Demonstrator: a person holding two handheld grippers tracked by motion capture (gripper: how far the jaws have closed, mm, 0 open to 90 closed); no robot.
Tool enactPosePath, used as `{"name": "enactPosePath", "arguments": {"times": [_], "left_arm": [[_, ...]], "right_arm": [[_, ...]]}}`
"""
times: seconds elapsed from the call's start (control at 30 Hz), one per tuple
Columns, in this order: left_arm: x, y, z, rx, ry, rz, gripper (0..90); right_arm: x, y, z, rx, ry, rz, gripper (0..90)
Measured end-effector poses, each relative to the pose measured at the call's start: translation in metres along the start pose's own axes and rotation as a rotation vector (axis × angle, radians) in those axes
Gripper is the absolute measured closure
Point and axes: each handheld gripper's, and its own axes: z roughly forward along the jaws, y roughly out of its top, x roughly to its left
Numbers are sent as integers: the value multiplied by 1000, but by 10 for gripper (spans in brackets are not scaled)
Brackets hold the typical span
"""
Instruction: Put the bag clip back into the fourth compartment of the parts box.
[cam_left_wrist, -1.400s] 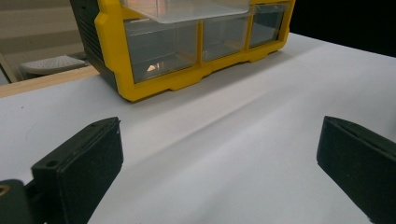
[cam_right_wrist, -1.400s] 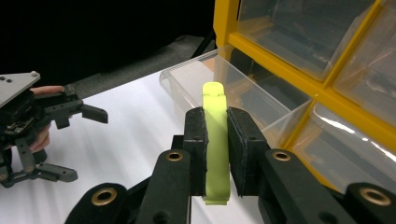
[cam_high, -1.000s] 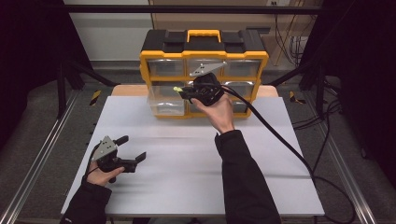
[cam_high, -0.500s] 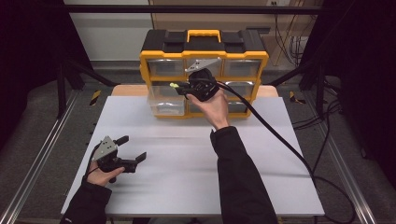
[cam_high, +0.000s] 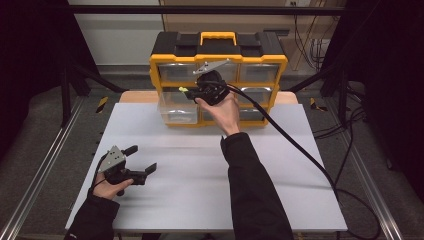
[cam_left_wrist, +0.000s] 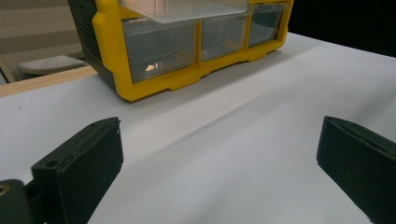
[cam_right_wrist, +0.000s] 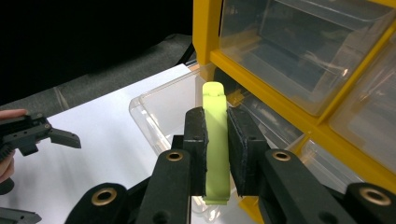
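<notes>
Right gripper (cam_right_wrist: 215, 140) clamped on lime-green clip (cam_right_wrist: 215, 140) over the organizer's (cam_high: 218, 55) pulled-out drawer (cam_right_wrist: 163, 112), seemingly not touching it; left gripper (cam_high: 140, 162) jaws apart.

Right gripper (cam_high: 186, 91), clamping the lime-green plastic clip (cam_high: 183, 90), drifts left and up the frame, over the open clear drawer (cam_high: 172, 106).

Bright overhead light on the white table (cam_high: 280, 165), dark surroundings, soft shadows, slightly soft focus throughout.

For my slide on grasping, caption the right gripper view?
Right gripper clamps a lime-green clip above the organizer's pulled-out clear drawer.
</notes>
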Motion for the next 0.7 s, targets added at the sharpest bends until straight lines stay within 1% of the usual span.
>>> {"name": "enactPosePath", "arguments": {"times": [0.5, 0.53, 0.7], "left_arm": [[0, 0, 0, 0, -1, 0, 4], [0, 0, 0, 1, -1, 1, 4], [0, 0, 0, 0, -1, 0, 4]], "right_arm": [[-3, 0, 14, 12, -21, -3, 783], [-3, 0, 15, 12, -20, 4, 783], [-4, -1, 18, 14, -18, 6, 783]]}}
